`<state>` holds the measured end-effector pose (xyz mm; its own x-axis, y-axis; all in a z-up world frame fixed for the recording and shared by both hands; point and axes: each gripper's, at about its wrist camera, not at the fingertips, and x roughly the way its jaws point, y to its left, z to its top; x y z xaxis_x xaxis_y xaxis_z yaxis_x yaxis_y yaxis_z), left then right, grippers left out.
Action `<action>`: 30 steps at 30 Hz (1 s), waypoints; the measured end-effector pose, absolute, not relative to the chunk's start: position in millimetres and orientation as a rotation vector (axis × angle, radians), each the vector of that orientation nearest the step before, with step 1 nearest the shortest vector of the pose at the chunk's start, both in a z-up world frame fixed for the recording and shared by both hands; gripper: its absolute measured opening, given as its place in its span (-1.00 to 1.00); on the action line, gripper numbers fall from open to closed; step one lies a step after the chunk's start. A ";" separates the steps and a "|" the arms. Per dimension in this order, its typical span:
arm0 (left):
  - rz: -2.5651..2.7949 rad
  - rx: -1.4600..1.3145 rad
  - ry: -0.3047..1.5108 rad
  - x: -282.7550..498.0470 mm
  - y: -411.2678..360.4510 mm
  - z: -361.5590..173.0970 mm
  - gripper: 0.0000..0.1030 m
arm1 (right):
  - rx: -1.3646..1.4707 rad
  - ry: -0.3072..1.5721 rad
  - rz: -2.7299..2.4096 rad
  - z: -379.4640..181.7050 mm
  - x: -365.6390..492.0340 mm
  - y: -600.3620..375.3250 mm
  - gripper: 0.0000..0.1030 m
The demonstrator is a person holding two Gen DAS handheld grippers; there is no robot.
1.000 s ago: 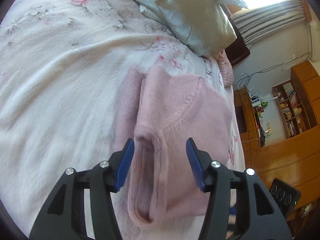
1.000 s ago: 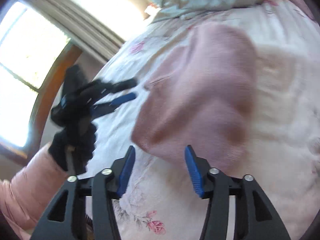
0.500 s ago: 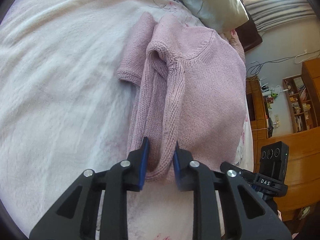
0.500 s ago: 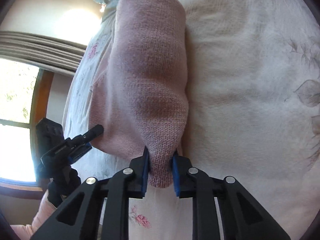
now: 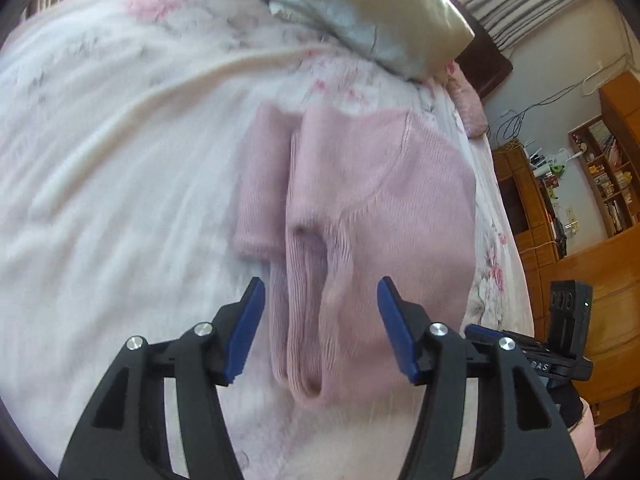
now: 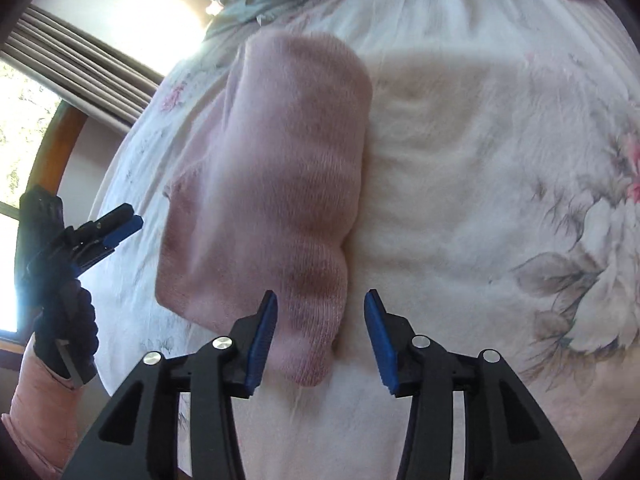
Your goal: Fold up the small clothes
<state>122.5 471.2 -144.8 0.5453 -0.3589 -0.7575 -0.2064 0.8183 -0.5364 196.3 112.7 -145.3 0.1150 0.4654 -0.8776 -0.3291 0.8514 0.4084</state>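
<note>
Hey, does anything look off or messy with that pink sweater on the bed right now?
Slightly. The pink sweater lies folded on the floral bedspread, but one ribbed sleeve cuff sticks out past its side edge, so the bundle is uneven. Both grippers, left and right, are open above it.

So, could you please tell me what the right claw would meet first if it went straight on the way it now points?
Most likely the pink sweater: the open right claw points at its near end, lying on the bed cover. Depth is unclear.
</note>
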 end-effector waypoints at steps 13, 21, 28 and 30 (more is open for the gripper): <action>-0.101 -0.689 1.017 202.2 474.5 -171.7 -0.82 | 0.039 1.269 0.564 -148.3 232.3 161.0 0.04; -0.032 -0.694 1.062 184.3 499.1 -200.6 -0.74 | 0.023 1.278 0.602 -158.2 232.2 157.9 0.18; -0.044 -0.736 1.058 169.3 506.1 -177.8 0.39 | 0.161 1.283 0.650 -146.6 237.1 133.2 0.19; -0.081 -0.747 1.077 161.6 505.2 -177.4 0.52 | 0.222 1.286 0.665 -144.1 241.2 124.4 0.34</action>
<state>161.6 505.2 -177.4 0.4963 -0.4074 -0.7666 -0.2881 0.7557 -0.5881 241.2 124.4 -144.1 0.1269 0.5704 -0.8115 -0.3326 0.7952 0.5069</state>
